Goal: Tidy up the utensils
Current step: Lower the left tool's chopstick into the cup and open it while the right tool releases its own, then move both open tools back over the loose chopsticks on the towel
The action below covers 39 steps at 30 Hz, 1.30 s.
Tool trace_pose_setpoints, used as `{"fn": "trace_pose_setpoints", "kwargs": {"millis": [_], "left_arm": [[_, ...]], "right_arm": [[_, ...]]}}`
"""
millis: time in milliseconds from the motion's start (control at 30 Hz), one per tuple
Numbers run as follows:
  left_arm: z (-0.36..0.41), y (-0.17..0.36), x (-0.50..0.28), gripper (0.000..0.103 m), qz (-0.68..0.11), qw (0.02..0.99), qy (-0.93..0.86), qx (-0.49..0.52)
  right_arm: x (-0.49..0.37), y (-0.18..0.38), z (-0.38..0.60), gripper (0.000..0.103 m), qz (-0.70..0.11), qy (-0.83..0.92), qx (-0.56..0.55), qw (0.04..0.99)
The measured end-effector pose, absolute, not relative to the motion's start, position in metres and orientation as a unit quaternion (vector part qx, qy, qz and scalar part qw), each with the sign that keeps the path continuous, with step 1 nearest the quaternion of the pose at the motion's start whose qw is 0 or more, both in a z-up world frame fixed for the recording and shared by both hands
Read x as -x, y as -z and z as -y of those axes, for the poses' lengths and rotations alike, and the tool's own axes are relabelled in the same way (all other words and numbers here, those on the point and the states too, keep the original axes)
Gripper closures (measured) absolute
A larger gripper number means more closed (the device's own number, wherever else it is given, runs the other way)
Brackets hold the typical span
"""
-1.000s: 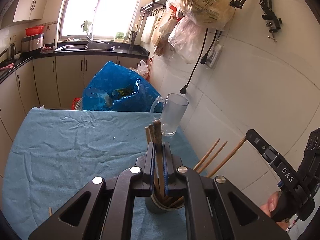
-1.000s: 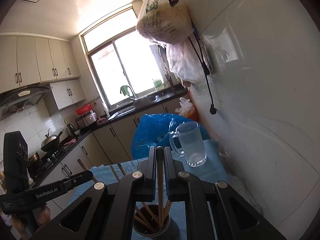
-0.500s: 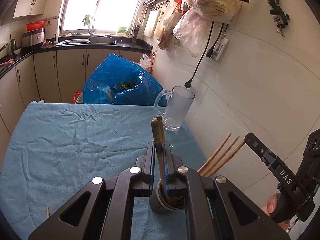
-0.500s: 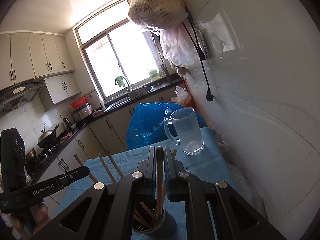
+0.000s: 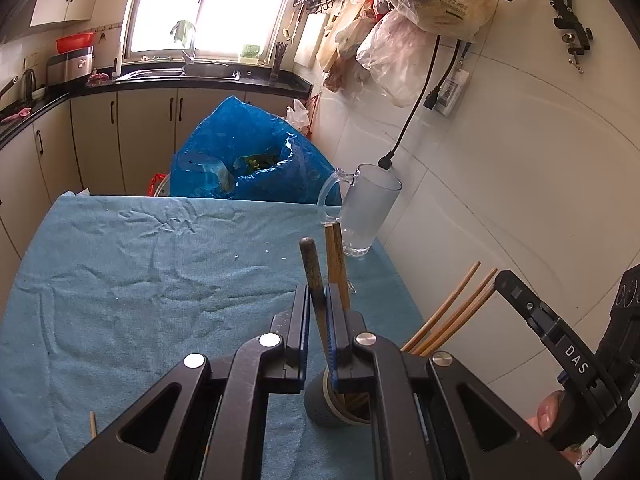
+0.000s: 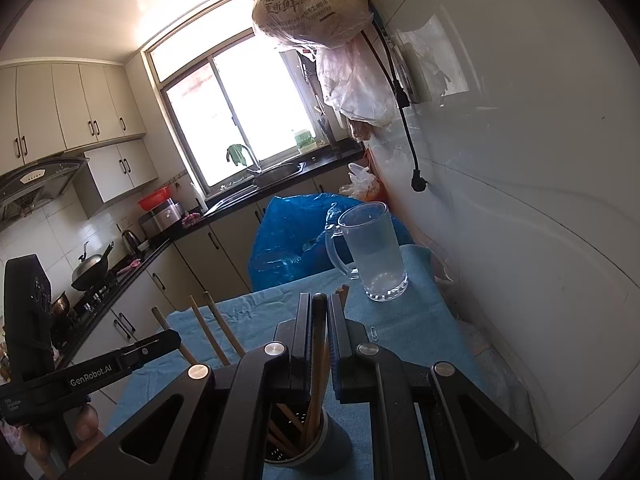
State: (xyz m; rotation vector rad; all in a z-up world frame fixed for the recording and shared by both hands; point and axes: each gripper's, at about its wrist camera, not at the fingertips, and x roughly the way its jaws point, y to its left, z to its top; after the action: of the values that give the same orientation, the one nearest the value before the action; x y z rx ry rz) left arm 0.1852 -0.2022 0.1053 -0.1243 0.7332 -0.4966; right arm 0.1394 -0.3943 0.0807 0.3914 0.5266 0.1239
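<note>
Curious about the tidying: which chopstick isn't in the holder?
The chopstick lying flat on the blue cloth, lower left; the others stand in the grey holder.

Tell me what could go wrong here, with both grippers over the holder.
Both grippers, left and right, crowd the same small holder; a sideways nudge could tip it. The left's dark chopstick sits tilted, so it may catch the rim. Three chopsticks lean far out and could tip out. The mug nearby could get knocked.

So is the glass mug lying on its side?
No, the glass mug stands upright on the blue tablecloth, with its open rim facing up and its handle to one side.
</note>
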Motion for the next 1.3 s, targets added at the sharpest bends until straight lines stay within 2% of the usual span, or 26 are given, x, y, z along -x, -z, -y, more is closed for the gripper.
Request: {"fn": "trace_pose_setpoints", "kwargs": {"millis": [367, 600, 633, 700, 800, 933, 1300], "left_arm": [[0.2, -0.106, -0.185, 0.095, -0.352, 0.903, 0.236, 0.064], [0.188, -0.123, -0.17, 0.095, -0.336, 0.908, 0.239, 0.076], [0.184, -0.128, -0.166, 0.093, -0.331, 0.91, 0.239, 0.077], [0.179, -0.135, -0.159, 0.082, -0.321, 0.914, 0.236, 0.079], [0.166, -0.147, -0.142, 0.081, -0.305, 0.919, 0.236, 0.081], [0.145, -0.153, -0.122, 0.076, -0.298, 0.923, 0.229, 0.085], [0.063, -0.112, -0.08, 0.073, -0.338, 0.92, 0.177, 0.087]], "right_arm": [[-0.136, -0.082, 0.397, 0.093, -0.246, -0.058, -0.196, 0.948], [-0.111, -0.107, 0.405, 0.081, -0.205, -0.048, -0.198, 0.957], [-0.107, -0.11, 0.406, 0.079, -0.2, -0.049, -0.198, 0.958], [-0.097, -0.118, 0.405, 0.074, -0.192, -0.051, -0.199, 0.96], [-0.08, -0.125, 0.403, 0.071, -0.182, -0.06, -0.205, 0.96], [-0.058, -0.127, 0.396, 0.059, -0.179, -0.07, -0.202, 0.96], [-0.035, -0.086, 0.336, 0.058, -0.26, -0.125, -0.159, 0.944]]}}
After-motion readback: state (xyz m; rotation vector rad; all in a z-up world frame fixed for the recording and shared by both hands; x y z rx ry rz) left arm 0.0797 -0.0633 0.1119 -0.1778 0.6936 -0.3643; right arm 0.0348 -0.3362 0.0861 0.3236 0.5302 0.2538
